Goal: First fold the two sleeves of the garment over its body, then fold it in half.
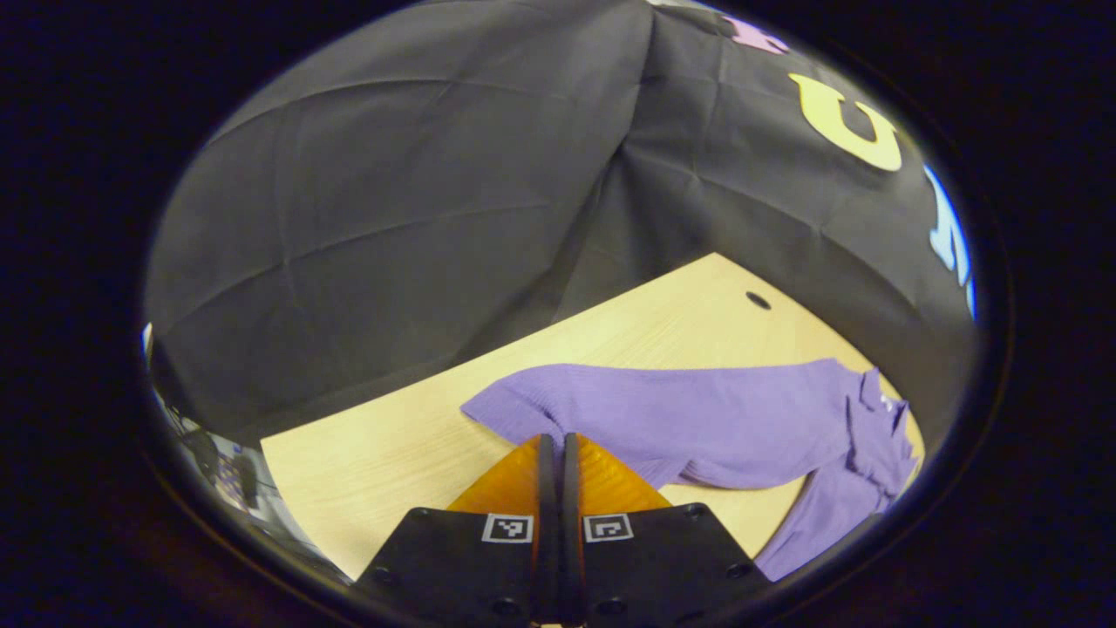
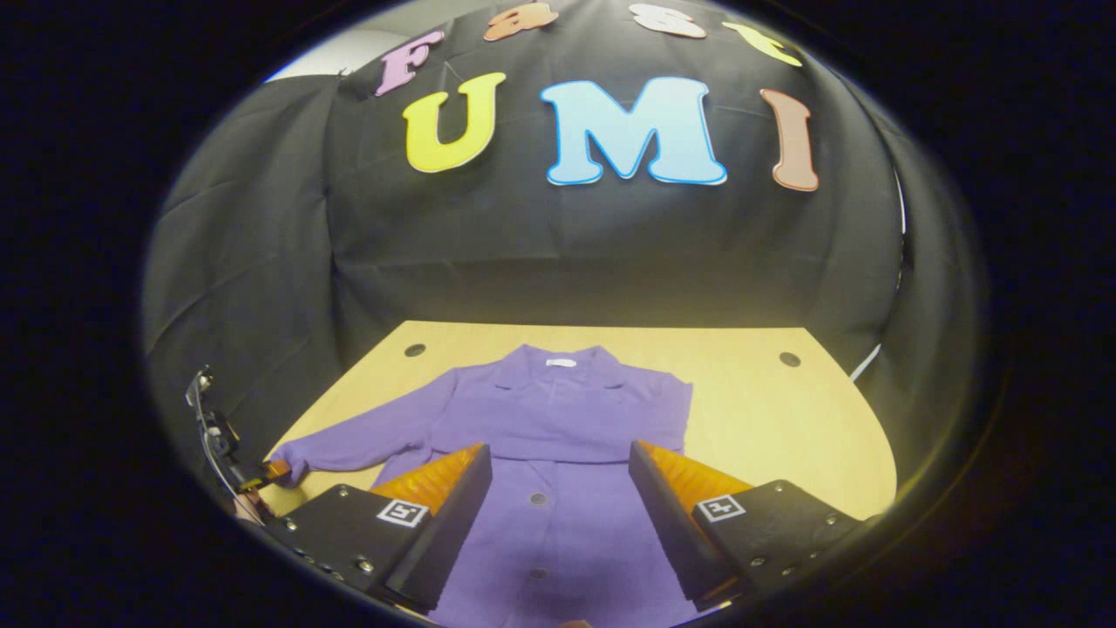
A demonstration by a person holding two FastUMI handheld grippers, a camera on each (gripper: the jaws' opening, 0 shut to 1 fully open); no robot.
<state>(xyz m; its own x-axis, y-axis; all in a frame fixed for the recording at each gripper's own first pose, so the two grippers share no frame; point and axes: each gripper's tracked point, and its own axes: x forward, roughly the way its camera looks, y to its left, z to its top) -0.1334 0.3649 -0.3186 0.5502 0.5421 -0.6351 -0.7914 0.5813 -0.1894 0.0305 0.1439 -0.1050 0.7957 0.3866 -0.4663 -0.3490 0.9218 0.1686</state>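
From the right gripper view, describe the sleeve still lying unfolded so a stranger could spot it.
On the wooden table lies a purple buttoned cardigan. Its long sleeve stretches sideways toward the table's left edge, flat on bare wood, unlike the other side, which ends at the body.

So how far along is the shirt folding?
Early. One sleeve looks already folded across the purple garment; none lies out on that side. In hand: the left tongs, closed, are at the cuff of the outstretched sleeve. The right tongs hover open over the body. Left: that sleeve, then the half fold.
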